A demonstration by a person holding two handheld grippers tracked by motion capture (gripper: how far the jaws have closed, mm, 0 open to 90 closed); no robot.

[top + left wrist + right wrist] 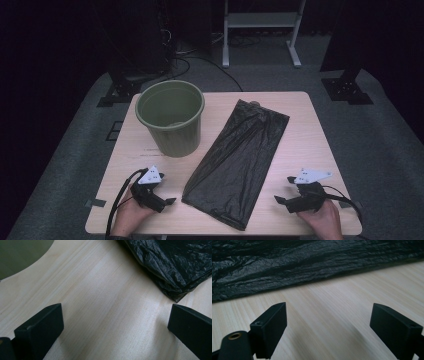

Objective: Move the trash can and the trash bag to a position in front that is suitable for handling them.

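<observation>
A black bin bag (239, 162) is laid flat and slantwise across the middle of the light wooden counter (305, 130), its far end pointing away from the person and its near end close to the counter's front edge. To its left, near the far left corner, a green bucket (171, 120) is stood upright and empty, apart from the bag; it is judged that the bag is meant to line it, which would explain why the two are set side by side within easy reach. The left claw (167, 201) is rested at the front left of the counter, just beside the bag's near left corner, and is pointed toward it; in the left gripper view that corner (175, 267) is seen ahead and to the right, with the bucket's wall (22, 255) at the upper left. Its jaws are spread wide with bare wood between them, and nothing is pinched. The right claw (284, 192) is rested at the front right, near the bag's long right edge but not touching it; in the right gripper view the crinkled plastic (312, 262) is seen lying across the far side, beyond a strip of bare counter. Its jaws are likewise spread and empty. With one claw placed on each side of the bag's near end, a two-handed pick-up of the thin film seems to be prepared, though no grasp is yet made.
</observation>
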